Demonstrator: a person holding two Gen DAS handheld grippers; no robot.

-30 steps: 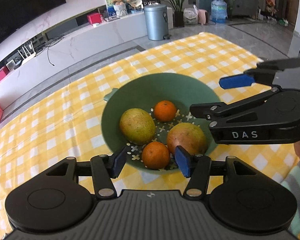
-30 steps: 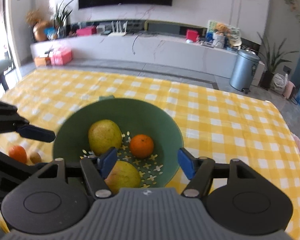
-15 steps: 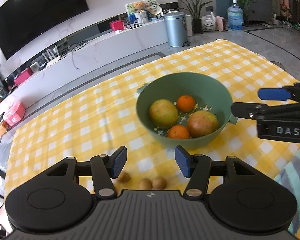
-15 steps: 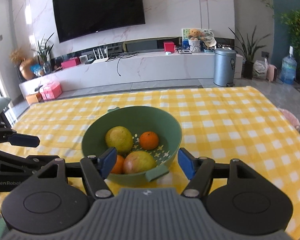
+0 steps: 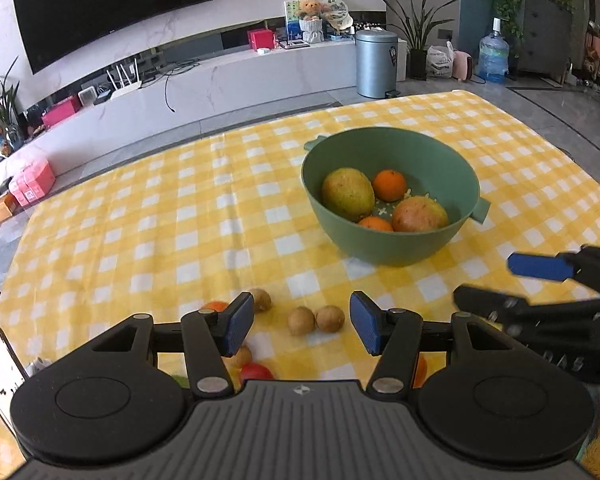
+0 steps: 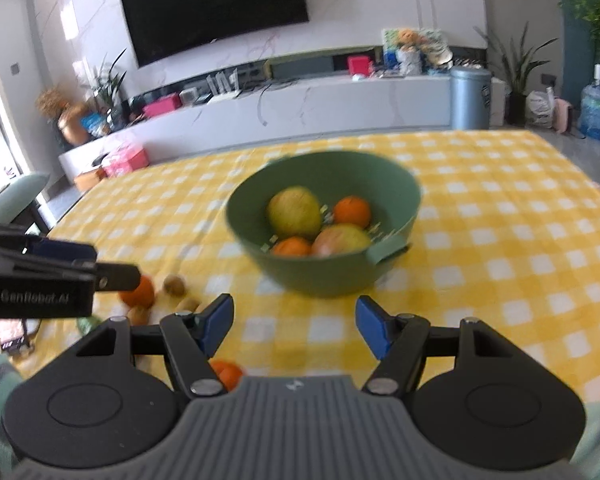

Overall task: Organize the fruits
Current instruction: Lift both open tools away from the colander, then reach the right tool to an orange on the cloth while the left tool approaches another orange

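Green bowl [image 5: 392, 240] stands on yellow checked tablecloth [image 5: 140, 220], right of centre in left wrist view. Inside: two mangoes [image 5: 348, 194], two oranges [image 5: 389, 185], all touching or close. Loose fruit on cloth near table edge: three small brown fruits [image 5: 301, 320] just ahead of left gripper [image 5: 302, 328]; one orange [image 6: 138, 292] beside them; red fruit [image 5: 256, 372] partly hidden under gripper body. Left gripper: jaws apart, nothing between. Right gripper [image 6: 294, 326]: jaws apart, empty, over bare cloth short of bowl. Phone [image 5: 0, 368] at left table edge.
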